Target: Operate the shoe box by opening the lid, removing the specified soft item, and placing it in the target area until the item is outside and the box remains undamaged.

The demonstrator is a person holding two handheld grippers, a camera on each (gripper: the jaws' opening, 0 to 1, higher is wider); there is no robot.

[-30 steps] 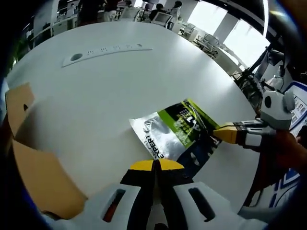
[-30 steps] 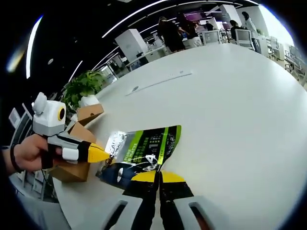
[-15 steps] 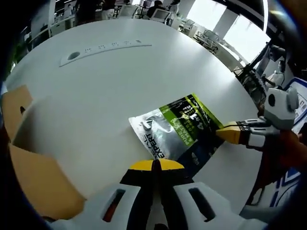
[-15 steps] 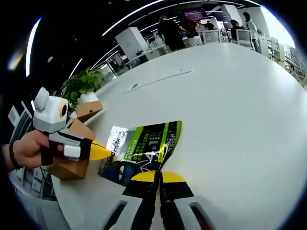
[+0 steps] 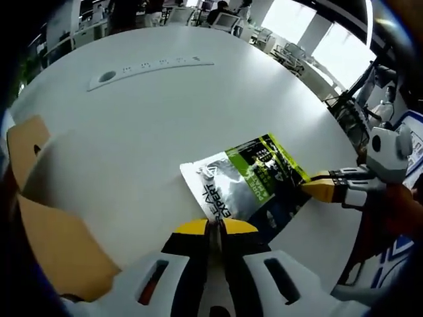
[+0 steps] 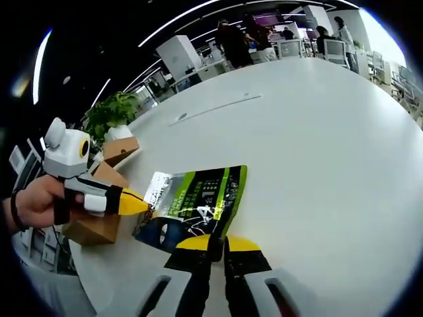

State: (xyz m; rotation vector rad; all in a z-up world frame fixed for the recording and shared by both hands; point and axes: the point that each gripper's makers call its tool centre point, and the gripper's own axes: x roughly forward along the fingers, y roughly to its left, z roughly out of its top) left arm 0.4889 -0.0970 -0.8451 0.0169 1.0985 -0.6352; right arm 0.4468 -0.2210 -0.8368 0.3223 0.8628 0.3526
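Both tools' jaws now slightly parted

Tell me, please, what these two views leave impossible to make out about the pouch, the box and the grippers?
- Pouch: its near edge is hidden behind the left gripper in the left gripper view, and behind the right gripper in its own view.
- Cardboard box: cut off by the picture edge; its inside is hidden.
- Pouch's small print: too small and glare-washed in both views.
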